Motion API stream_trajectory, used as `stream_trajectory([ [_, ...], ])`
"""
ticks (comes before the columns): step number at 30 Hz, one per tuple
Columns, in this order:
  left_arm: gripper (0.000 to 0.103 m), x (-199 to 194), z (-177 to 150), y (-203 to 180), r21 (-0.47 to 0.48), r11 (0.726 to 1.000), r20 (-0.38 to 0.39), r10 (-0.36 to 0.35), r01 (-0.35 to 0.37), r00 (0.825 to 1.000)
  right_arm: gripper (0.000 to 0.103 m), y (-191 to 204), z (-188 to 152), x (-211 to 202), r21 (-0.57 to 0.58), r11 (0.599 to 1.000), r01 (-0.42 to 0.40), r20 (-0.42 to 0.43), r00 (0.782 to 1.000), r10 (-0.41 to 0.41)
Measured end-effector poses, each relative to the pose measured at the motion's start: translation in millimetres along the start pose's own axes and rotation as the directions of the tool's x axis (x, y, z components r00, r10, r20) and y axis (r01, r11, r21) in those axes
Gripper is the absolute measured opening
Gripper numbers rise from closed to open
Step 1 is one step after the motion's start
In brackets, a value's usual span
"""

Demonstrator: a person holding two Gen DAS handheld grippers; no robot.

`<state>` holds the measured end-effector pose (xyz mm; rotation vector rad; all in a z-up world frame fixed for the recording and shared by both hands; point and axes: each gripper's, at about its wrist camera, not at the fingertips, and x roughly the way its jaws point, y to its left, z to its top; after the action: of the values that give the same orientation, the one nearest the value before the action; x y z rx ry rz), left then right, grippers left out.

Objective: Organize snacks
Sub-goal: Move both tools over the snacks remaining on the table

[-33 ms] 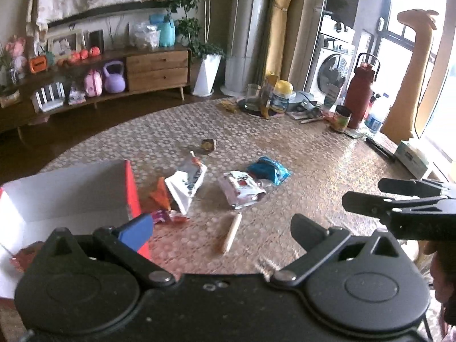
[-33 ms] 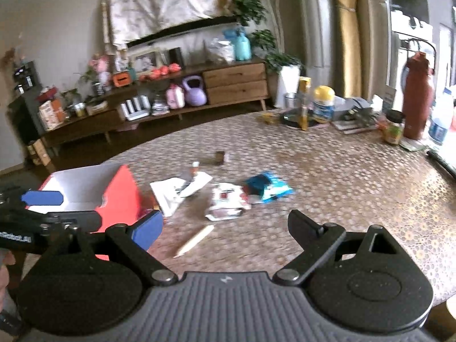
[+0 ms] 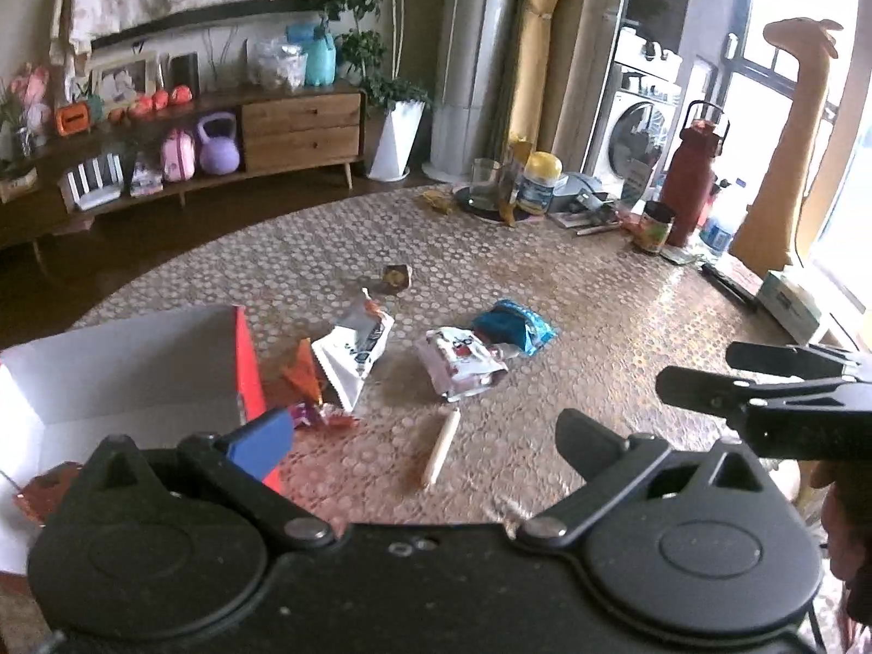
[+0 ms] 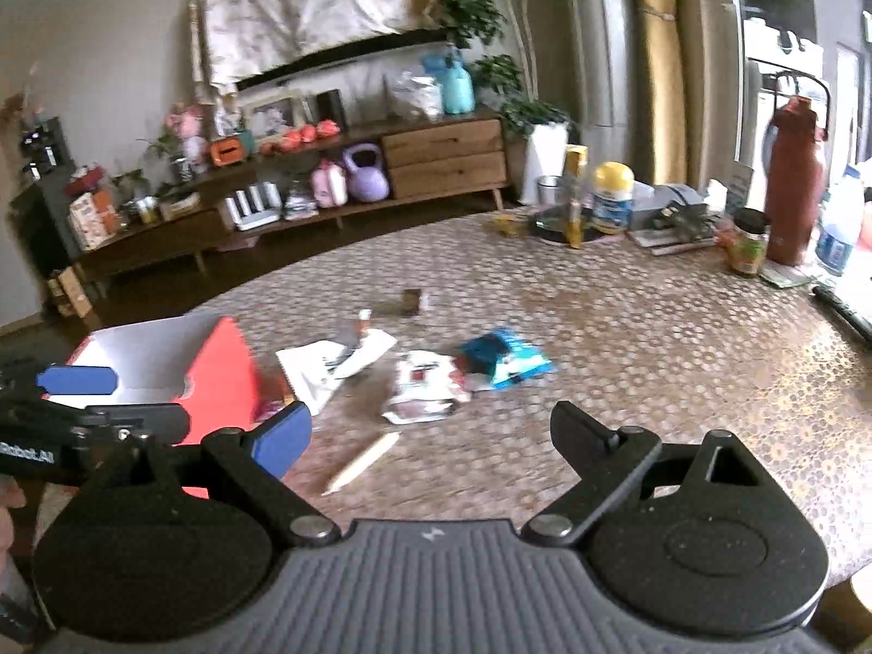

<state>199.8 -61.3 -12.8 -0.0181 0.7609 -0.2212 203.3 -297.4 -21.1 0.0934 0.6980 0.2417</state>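
Right, the big patterned tabletop [image 3: 599, 294] fills both views, with the red box [image 3: 136, 370] sitting open at its near left edge, white inside showing. A reddish wrapper [image 3: 46, 490] already lies in the box's near corner, so I judge the sorting has started and most of it is left. My left claw [image 3: 419, 436] hangs just beside the box, spread wide and carrying nothing; my right claw [image 4: 430, 428] is level with it on the other side, equally wide and empty, so neither has picked a target. Loose snacks sit in a cluster past the box: a white packet [image 3: 354, 349] closest to it, overlapping an orange wrapper [image 3: 300, 370] that sits right against the red wall, then a white-and-pink packet [image 3: 460, 362] touching a blue packet [image 3: 515, 327]. Nearer me lies a pale stick [image 3: 441, 447], straight ahead of the left claw and probably the easiest grab. Farthest off, alone, is a small brown piece [image 3: 395, 277].
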Motion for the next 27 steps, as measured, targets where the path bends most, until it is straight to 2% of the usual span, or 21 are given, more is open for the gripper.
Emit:
stream_trajectory([
  [5, 0.101, 29, 15, -2, -0.056, 0.998, -0.033, 0.0, -0.002, 0.999, 0.095, -22, 3, 26, -0.007, 0.999, 0.036, -0.016, 0.999, -0.036],
  [8, 0.1, 48, 23, -6, -0.053, 0.999, -0.05, -0.014, 0.011, 0.999, 0.095, -34, 4, 42, -0.003, 0.999, 0.047, -0.034, 0.998, -0.047],
  [12, 0.098, 70, 28, -20, 0.021, 1.0, -0.056, -0.01, 0.011, 0.998, 0.095, -49, 11, 64, -0.002, 0.998, 0.056, -0.049, 0.997, -0.056],
  [14, 0.098, 80, 32, -26, 0.081, 0.996, -0.064, -0.037, 0.042, 0.997, 0.095, -56, 16, 78, 0.001, 0.999, 0.045, -0.067, 0.997, -0.045],
  [16, 0.098, 91, 37, -31, 0.15, 0.984, -0.091, -0.079, 0.093, 0.993, 0.095, -62, 19, 91, 0.004, 0.999, 0.033, -0.086, 0.996, -0.032],
  [19, 0.098, 106, 41, -37, 0.249, 0.962, -0.101, -0.092, 0.114, 0.991, 0.095, -68, 23, 111, -0.003, 1.0, 0.018, -0.114, 0.993, -0.018],
  [27, 0.098, 158, 44, -47, 0.333, 0.923, -0.209, -0.125, 0.191, 0.97, 0.095, -86, 30, 163, 0.024, 1.0, 0.002, -0.165, 0.986, 0.002],
])
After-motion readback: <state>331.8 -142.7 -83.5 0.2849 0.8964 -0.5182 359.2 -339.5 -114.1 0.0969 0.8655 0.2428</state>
